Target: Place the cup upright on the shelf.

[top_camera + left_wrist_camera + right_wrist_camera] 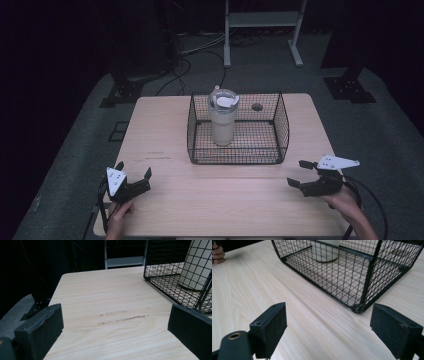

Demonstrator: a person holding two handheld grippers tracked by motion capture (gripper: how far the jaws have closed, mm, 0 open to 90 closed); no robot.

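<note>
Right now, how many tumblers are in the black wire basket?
1. A cream tumbler with a clear lid stands upright in the left half of the black wire mesh basket. The mesh is see-through, so nothing else seems hidden inside.

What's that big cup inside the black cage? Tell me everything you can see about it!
The cup is a tall cream-white tumbler, smooth, a bit narrower at the bottom. It has a silvery-grey lid with a white flap on top. It stands upright on the floor of the black wire basket, in the left part, and its top pokes above the basket's rim. The basket sits on the wooden table. Nothing else touches the cup; both grippers are far from it, near the table's front edge.
</note>
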